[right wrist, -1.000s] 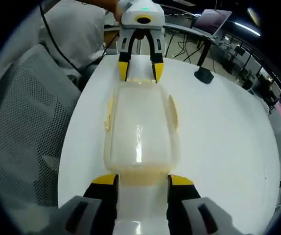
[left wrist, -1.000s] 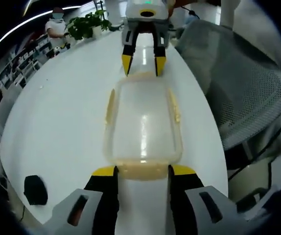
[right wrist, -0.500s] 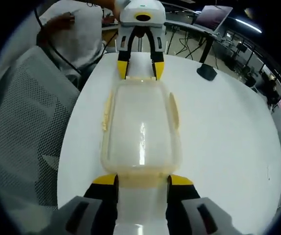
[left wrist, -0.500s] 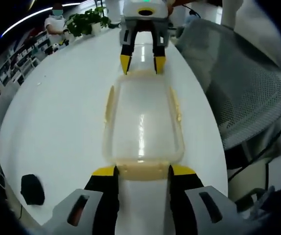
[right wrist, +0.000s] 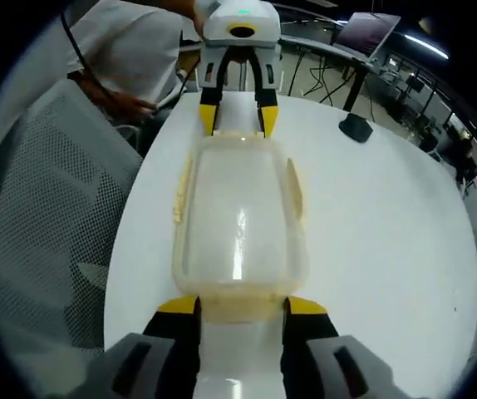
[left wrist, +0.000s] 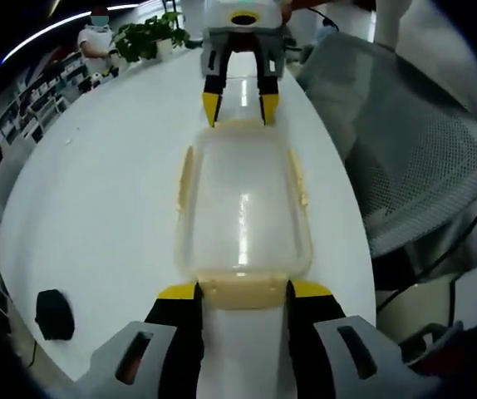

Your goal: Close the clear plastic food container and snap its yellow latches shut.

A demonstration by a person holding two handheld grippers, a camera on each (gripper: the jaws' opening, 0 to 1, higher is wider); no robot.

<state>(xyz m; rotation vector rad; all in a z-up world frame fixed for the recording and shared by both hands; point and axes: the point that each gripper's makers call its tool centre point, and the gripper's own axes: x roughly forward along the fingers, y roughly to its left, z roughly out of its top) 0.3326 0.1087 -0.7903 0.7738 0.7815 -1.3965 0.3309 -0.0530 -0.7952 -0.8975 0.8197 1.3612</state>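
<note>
Container unmoved, lid on, latches splayed

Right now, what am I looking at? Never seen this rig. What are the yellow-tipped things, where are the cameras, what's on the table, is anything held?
There is no robot arm: a person carries one two-jaw tool in each hand, and a fisheye camera rides on each, looking forward along its jaws.

In the left gripper view, the black, yellow-tipped jaws at the bottom belong to the left gripper; the tool facing it at the top is the right gripper. The right gripper view is the mirror case.

Between them, on the white table, lies the clear food container with its lid on. Pale yellow latches run along its sides and ends.

Each gripper stands open at one short end, its jaws either side of the end latch. Whether they touch it, I cannot tell; nothing is lifted.

A mesh chair and a potted plant stand nearby.
</note>
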